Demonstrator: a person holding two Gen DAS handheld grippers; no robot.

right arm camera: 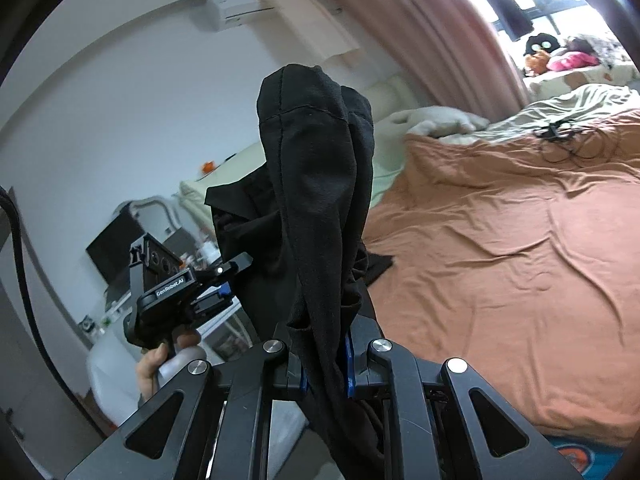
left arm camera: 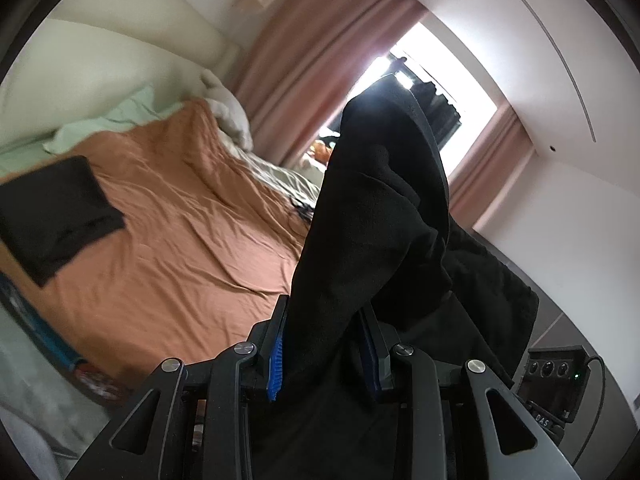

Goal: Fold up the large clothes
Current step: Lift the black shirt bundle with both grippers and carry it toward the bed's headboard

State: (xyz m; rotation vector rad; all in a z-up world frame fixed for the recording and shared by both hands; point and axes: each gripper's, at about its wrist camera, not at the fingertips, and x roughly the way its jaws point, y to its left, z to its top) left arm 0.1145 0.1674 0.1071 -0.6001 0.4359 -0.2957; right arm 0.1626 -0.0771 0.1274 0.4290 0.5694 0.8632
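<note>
A large black garment (left arm camera: 380,200) hangs bunched in the air in front of the bed. In the left wrist view my left gripper (left arm camera: 324,312) is shut on a thick fold of it between the blue pads (left arm camera: 276,360). In the right wrist view the same black garment (right arm camera: 316,168) stands up in a hump, and my right gripper (right arm camera: 320,344) is shut on a thinner fold. The left gripper (right arm camera: 234,280) shows to the left there, held by a hand (right arm camera: 160,364), with cloth stretching from it. Both grippers are raised above the orange sheet.
The bed with its wrinkled orange sheet (right arm camera: 500,260) lies ahead. A folded black garment (left arm camera: 56,208) rests on it at the left. Cables (right arm camera: 560,140) lie near the far side, pale pillows (left arm camera: 120,120) at the head. Pink curtains (left arm camera: 320,60) frame a bright window.
</note>
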